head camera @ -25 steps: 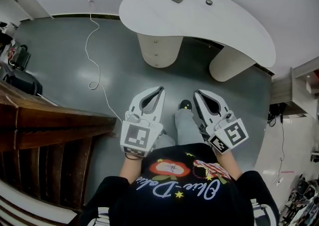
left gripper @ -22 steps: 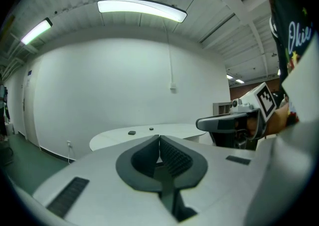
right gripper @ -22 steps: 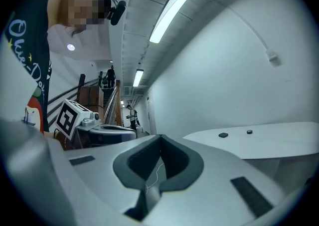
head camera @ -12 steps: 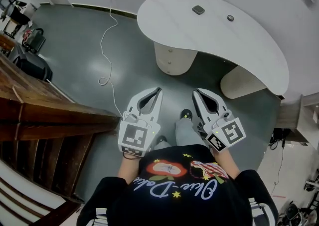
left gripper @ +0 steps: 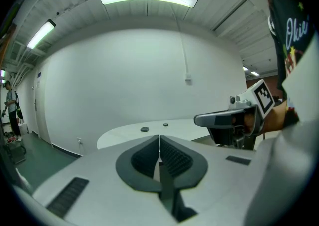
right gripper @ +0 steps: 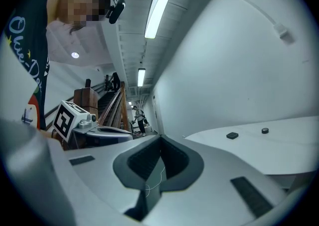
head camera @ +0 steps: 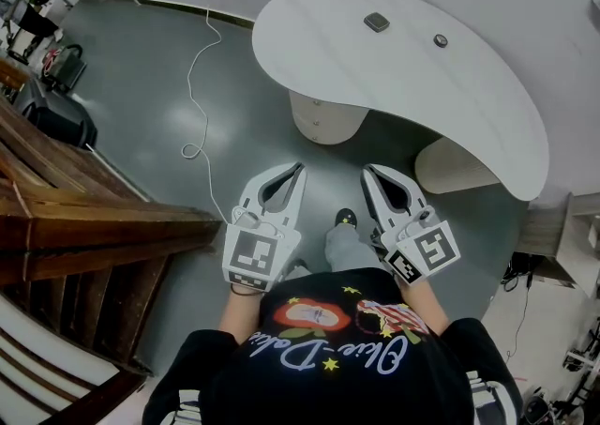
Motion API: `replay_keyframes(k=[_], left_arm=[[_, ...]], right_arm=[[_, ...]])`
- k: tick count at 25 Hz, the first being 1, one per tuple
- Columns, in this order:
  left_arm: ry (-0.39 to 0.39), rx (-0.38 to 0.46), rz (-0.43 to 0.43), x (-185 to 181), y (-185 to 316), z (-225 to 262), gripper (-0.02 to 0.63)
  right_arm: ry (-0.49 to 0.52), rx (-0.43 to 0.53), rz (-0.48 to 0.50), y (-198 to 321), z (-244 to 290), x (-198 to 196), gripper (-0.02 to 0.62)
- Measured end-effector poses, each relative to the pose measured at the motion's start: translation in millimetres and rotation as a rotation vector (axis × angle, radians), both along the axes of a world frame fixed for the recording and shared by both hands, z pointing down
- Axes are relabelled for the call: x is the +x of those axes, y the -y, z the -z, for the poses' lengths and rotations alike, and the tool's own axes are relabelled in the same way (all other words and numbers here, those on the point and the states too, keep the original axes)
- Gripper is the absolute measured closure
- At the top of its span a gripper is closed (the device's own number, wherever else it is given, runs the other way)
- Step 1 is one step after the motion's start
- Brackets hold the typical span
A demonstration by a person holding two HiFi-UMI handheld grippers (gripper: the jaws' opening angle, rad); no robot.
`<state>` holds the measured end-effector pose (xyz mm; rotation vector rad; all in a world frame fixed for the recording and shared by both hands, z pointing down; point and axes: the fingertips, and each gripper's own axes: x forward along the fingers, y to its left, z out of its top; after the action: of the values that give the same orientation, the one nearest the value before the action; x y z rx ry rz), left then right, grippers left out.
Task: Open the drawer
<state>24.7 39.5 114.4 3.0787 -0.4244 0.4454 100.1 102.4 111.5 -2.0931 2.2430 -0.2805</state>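
Ahead under desk [head camera: 403,57]: drawer pedestal [head camera: 323,118] upright | left gripper [head camera: 301,168], right gripper [head camera: 367,173] fingers [left gripper: 174,157] together, empty

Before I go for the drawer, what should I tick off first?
1. Left gripper empty: ok, jaws shut on nothing.
2. Right gripper empty: ok, jaws shut on nothing.
3. Jaws opened for a handle: not ok.
4. Pedestal in sight under the desk: ok.
5. Drawer handle located: cannot tell, only small dots on the pedestal's front.
6. Grippers at the pedestal: not ok, open floor lies between.
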Motion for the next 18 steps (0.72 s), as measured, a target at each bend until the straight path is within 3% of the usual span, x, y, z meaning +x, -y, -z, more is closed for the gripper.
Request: replay_keyframes(k=[10, 18], left_arm=[[0.034, -0.029, 0.055, 57.1, 26.8, -29.9, 0.601], [0.074, -0.06, 0.15, 91.4, 51.5, -64.9, 0.601]], right_arm=[[0.026, -0.05, 0.102, 35.2, -26.3, 50.9, 0.597], [0.034, -0.086, 0.212, 64.5, -57.4, 83.6, 0.597]])
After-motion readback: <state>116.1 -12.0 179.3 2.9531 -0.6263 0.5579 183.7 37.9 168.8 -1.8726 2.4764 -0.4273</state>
